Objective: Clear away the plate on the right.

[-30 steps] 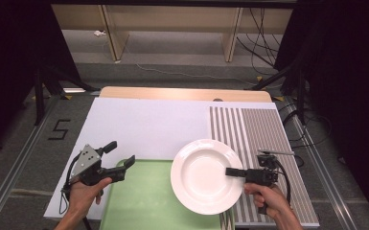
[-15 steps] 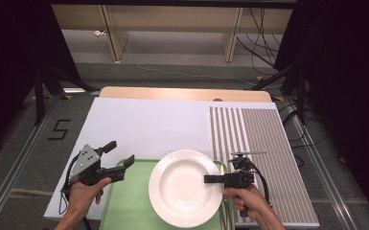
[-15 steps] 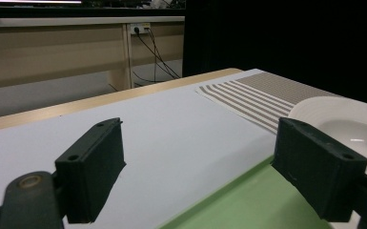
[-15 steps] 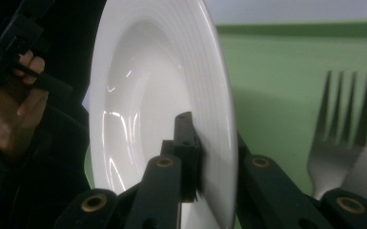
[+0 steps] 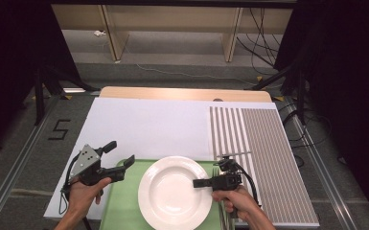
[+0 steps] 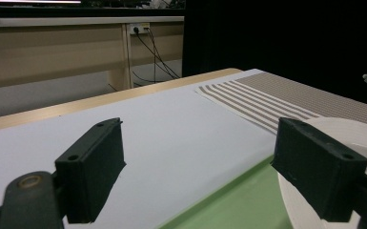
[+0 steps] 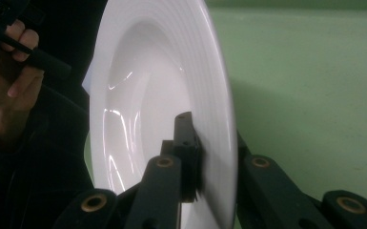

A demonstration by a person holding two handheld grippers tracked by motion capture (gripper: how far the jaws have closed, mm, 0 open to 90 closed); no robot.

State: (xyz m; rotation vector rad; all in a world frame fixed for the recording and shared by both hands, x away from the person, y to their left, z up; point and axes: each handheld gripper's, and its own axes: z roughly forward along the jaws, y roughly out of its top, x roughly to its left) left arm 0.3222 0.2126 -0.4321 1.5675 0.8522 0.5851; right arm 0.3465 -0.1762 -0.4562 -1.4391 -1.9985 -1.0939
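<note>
In my right gripper I hold the white plate by its rim: my two black jaws are closed narrow on the edge, one jaw on the upper face and one under it, as the right gripper view shows, where the plate stands almost on its side before the camera and the pads press the rim from both sides. In the high view the plate is above the green tray, at the near edge of the table, and it covers most of the tray's right part; I cannot tell if its bottom touches the tray or hangs just over it. To the right of the plate lies the striped mat, and behind the tray is the white sheet that covers the table. My left gripper is near the left corner of the tray, just beside the plate but apart from it. Its jaws are wide and nothing is between them; in the left gripper view I see only the white sheet and the green tray through the gap, and the plate's rim behind the right jaw.
</note>
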